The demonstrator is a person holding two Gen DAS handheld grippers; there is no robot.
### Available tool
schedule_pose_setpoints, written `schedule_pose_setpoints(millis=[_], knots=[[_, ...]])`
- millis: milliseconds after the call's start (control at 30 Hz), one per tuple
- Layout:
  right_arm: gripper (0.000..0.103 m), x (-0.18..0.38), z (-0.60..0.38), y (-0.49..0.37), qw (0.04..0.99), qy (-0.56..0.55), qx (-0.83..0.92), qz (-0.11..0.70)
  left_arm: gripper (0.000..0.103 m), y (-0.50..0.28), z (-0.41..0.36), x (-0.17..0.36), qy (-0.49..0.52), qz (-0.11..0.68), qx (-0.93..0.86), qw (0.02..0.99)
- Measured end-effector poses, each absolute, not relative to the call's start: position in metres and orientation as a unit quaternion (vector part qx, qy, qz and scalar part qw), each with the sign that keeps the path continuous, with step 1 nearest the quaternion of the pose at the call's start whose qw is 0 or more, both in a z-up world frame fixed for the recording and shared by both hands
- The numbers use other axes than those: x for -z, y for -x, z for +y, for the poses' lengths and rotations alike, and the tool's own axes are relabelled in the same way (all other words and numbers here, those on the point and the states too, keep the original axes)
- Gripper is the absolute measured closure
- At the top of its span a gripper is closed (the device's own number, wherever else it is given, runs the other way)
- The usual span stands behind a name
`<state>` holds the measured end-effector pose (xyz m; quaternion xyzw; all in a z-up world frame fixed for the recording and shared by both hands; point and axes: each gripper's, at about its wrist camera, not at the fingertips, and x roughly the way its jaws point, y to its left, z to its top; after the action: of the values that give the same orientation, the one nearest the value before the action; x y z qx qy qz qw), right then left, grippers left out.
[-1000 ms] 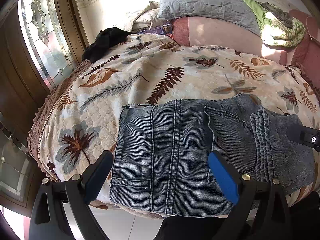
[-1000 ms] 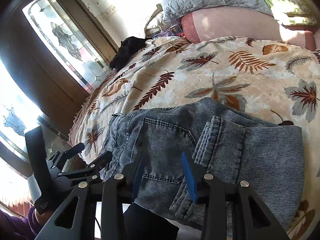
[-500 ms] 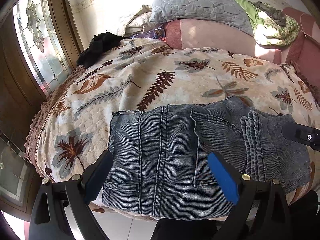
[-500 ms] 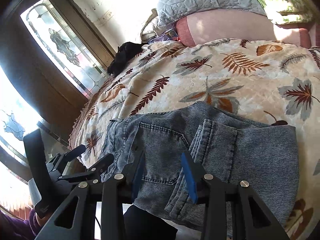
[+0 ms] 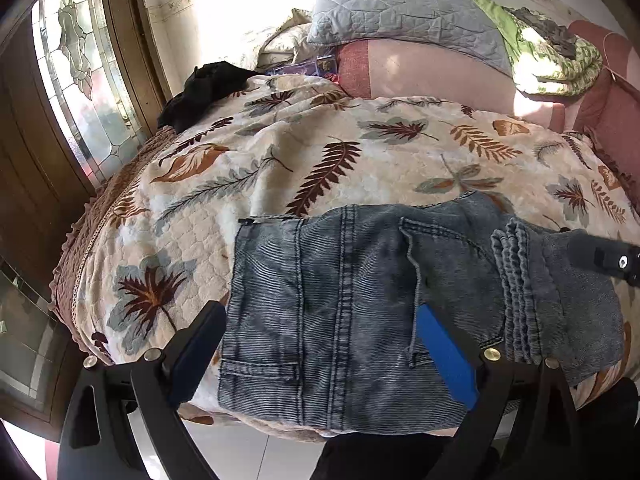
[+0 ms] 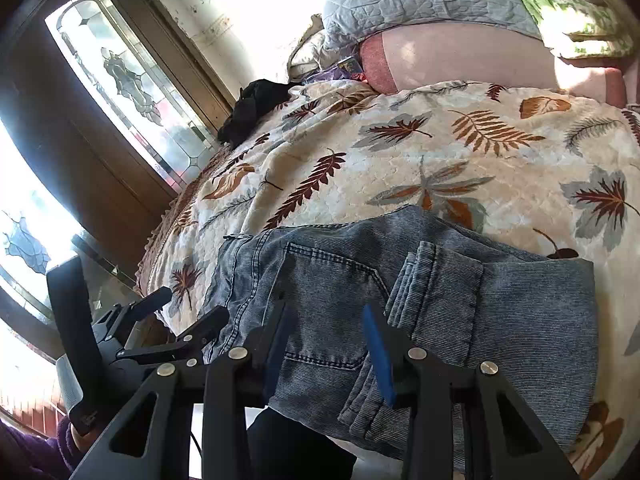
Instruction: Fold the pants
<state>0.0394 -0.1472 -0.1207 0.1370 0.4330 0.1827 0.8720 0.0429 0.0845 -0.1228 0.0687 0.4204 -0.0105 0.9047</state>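
Grey-blue jeans [image 5: 340, 300] lie folded into a flat rectangle at the near edge of the bed, with a back pocket and a stack of folded hems on top. My left gripper [image 5: 320, 312] hovers over their near left part, open wide, its left finger past the jeans' left edge. In the right wrist view my right gripper [image 6: 326, 310] hangs over the jeans [image 6: 440, 300] near the pocket. Its blue pads stand partly apart and press on nothing. The left gripper [image 6: 180, 332] shows beside it on the left, and a piece of the right gripper [image 5: 600, 256] shows in the left wrist view.
The leaf-patterned quilt [image 5: 320, 152] covers the bed. A black garment [image 5: 204, 88] lies at its far left corner. A grey pillow [image 5: 400, 12] and a green blanket [image 5: 552, 60] sit at the back. A leaded-glass door [image 5: 80, 80] stands on the left, with white floor [image 5: 260, 452] below.
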Motion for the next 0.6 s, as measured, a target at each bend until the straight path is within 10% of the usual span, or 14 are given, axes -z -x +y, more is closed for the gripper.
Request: schedule_pose_setpoints(millis=[167,600], knots=[[0.039,0.111,-0.107,-0.064,0.865,-0.099,-0.214,0.444,0.006,-0.033,0.140,0.149,-0.052,0.456,-0.037,0.888],[0.038,0.143,0.057,-0.140,0.831,0.035,-0.282,0.477,0.006,-0.023,0.197,0.181,0.018,0.485,-0.021,0.874]])
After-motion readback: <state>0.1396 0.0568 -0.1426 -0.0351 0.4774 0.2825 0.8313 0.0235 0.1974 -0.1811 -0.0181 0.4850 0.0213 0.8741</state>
